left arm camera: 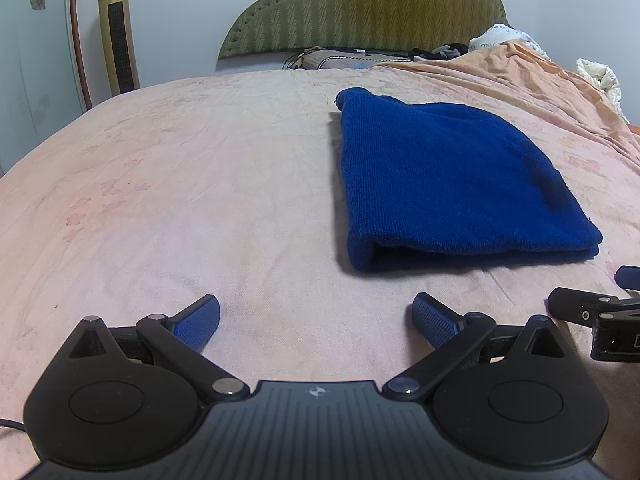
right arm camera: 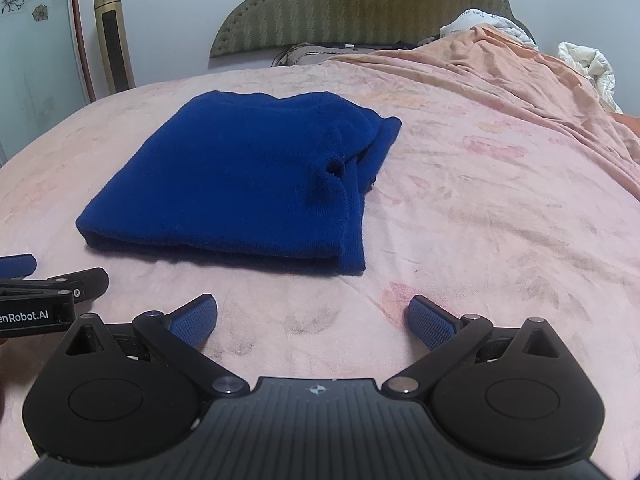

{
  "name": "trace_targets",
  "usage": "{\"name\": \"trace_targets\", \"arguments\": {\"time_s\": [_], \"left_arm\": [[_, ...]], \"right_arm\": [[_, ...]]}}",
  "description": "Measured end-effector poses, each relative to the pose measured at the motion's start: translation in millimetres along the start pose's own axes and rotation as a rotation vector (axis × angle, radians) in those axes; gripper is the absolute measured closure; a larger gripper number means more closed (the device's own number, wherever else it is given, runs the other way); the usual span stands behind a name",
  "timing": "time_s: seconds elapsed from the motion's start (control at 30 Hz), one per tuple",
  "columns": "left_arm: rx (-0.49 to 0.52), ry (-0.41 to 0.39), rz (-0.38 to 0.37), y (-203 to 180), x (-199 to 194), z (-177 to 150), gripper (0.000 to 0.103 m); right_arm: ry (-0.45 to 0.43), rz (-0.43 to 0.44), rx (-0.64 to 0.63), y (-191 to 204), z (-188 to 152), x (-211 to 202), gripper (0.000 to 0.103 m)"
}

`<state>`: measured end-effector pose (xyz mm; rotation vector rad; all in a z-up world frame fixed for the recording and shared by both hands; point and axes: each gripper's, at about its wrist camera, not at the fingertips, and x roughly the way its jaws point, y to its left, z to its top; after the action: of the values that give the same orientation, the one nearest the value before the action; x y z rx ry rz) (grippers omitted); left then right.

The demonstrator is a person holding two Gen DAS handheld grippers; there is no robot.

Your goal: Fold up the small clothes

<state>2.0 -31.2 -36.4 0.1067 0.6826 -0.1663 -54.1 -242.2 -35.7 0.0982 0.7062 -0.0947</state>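
With both sets of blue pads spread wide and nothing between them: left gripper released, low over the pink bedsheet, empty. Right gripper likewise released and empty, just beside the left one, each showing at the edge of the other's view. Neither touching the garment.

Just ahead of the fingers, apart from them: blue knit sweater, folded into a thick flat rectangle on the sheet. Ahead and to the right from the left wrist view; ahead and to the left from the right wrist view, so roughly between the two grippers and a little beyond. Doubled edge facing the cameras, layers stacked; rumpled folds and a small gap along its right side.

Farther out: peach blanket bunched along the right of the bed, green padded headboard at the far end, white crumpled bedding at far right, gold tower fan standing by the wall on the left.
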Motion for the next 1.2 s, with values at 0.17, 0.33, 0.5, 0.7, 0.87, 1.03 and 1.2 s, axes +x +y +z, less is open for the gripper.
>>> {"name": "trace_targets", "arguments": {"time_s": [0.17,0.33,0.5,0.7,0.87,1.03,1.2], "left_arm": [[0.001,0.001,0.001,0.3,-0.1,0.3,0.0],[0.001,0.001,0.001,0.4,-0.1,0.3,0.0],[0.001,0.001,0.0,0.2,-0.1,0.4,0.0],[-0.002,0.011,-0.004,0.4,-1.7,2.1,0.0],[-0.018,0.006,0.002,1.5,-7.1,3.7,0.0],[-0.045,0.029,0.003,5.0,-9.4,5.7,0.0],[-0.054,0.032,-0.001,7.3,-11.4,7.5,0.0]], "right_arm": [[-0.002,-0.009,-0.006,1.9,-1.1,0.6,0.0],[-0.009,0.001,0.004,1.4,-1.8,0.2,0.0],[-0.014,-0.011,0.0,2.3,-2.2,0.5,0.0],[-0.022,0.016,0.055,-7.1,0.9,-5.3,0.0],[-0.028,0.009,0.055,-7.6,3.7,-15.4,0.0],[-0.027,0.004,0.014,-1.0,4.3,-22.5,0.0],[-0.032,0.004,0.002,3.1,5.8,-27.4,0.0]]}}
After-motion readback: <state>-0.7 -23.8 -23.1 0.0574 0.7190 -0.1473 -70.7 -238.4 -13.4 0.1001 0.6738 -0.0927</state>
